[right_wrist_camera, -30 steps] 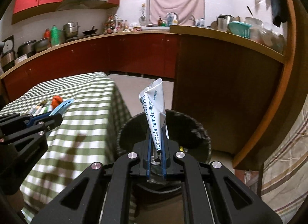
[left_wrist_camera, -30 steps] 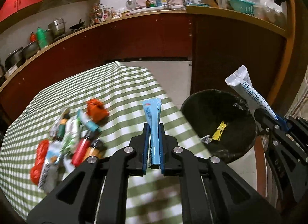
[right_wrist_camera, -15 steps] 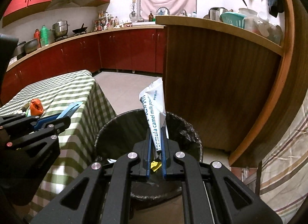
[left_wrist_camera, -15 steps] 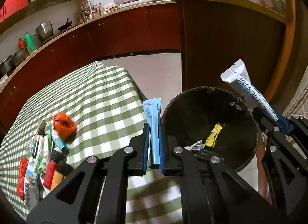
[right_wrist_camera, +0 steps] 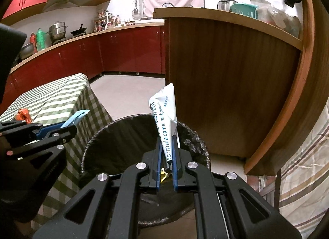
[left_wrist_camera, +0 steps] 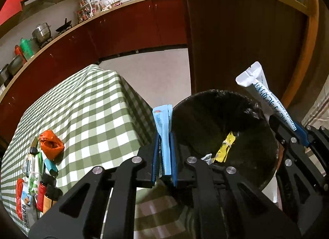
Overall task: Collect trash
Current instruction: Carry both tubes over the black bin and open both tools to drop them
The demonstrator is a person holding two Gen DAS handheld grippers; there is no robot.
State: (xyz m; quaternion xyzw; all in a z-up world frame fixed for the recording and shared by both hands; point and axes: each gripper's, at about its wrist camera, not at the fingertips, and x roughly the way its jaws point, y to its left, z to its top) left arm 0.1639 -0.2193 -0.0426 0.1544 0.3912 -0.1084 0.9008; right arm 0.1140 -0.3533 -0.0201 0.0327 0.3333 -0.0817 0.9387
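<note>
In my left wrist view, the left gripper (left_wrist_camera: 164, 156) sits at lower centre with a light-blue sachet (left_wrist_camera: 162, 128) standing upright between its blue pads; its jaws are just starting to part, though the sachet is still pinched there. The sachet's top edge lies right at the left rim of the black-lined trash bin (left_wrist_camera: 257, 105), which fills the centre right of the frame. Inside the bin I see a yellow wrapper (left_wrist_camera: 225, 148) and a scrap of white paper (left_wrist_camera: 206, 157) near the bottom. At the right edge the right gripper (left_wrist_camera: 287, 123) comes in clenched on a white milk-powder sachet (left_wrist_camera: 255, 82) with blue lettering, its free end pointing to the upper left above the bin's far rim. The green-and-white checked tabletop (left_wrist_camera: 88, 103) occupies the left half; along its lower left lies the remaining trash: a crumpled orange wrapper (left_wrist_camera: 50, 144), a teal tube (left_wrist_camera: 50, 166), and a cluster of red and orange packets (left_wrist_camera: 42, 193). In my right wrist view, the right gripper (right_wrist_camera: 166, 156) holds the white milk-powder sachet (right_wrist_camera: 165, 115) upright at centre, directly above the bin's (right_wrist_camera: 115, 128) opening. The left gripper (right_wrist_camera: 67, 124) reaches in from the left edge with the light-blue sachet (right_wrist_camera: 77, 116) sticking out toward the bin's near left rim.
</note>
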